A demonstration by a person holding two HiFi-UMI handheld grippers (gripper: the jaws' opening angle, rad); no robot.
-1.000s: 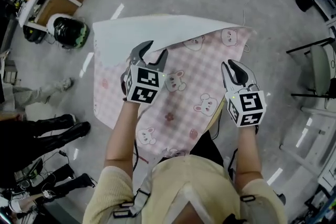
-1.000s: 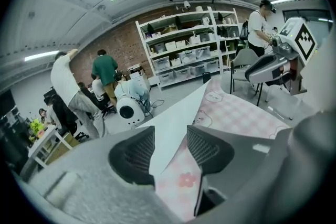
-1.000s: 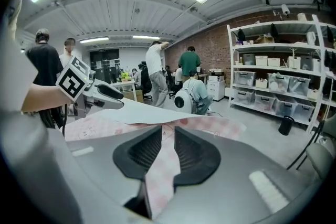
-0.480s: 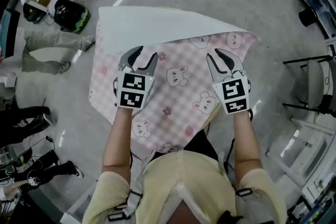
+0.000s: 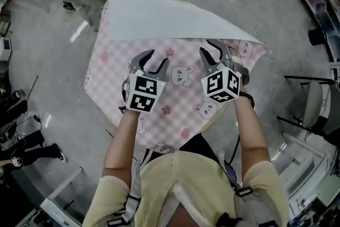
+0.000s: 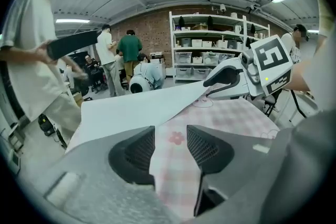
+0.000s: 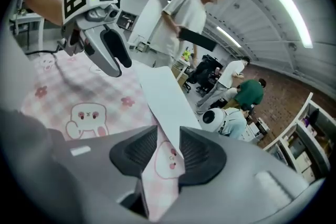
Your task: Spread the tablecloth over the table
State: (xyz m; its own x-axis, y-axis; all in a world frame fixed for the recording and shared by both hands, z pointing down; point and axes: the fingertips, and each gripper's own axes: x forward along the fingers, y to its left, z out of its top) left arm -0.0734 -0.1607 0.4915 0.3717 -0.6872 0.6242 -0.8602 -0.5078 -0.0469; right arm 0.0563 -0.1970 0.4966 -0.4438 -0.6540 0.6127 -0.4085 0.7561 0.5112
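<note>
Head view showed grey floor [image 5: 48,77] all round, with the pink checked tablecloth [image 5: 178,101] lying spread out at the middle of the frame. Its edge toward 12 o'clock was folded back, so a broad white flap [image 5: 159,21] of the underside lay on top of the pattern. Both of the person's arms reached in from 6 o'clock. The left claw [image 5: 159,57] hovered toward 9 o'clock of the cloth's middle, its jaws well apart, with pink cloth showing in the gap and nothing pinched. The right claw [image 5: 207,46], toward 2 o'clock, sat at the flap's fold. Its jaws had just been opening, and the folded edge ran between them unpressed. Small bunny prints [image 5: 185,76] dotted the cloth.
</note>
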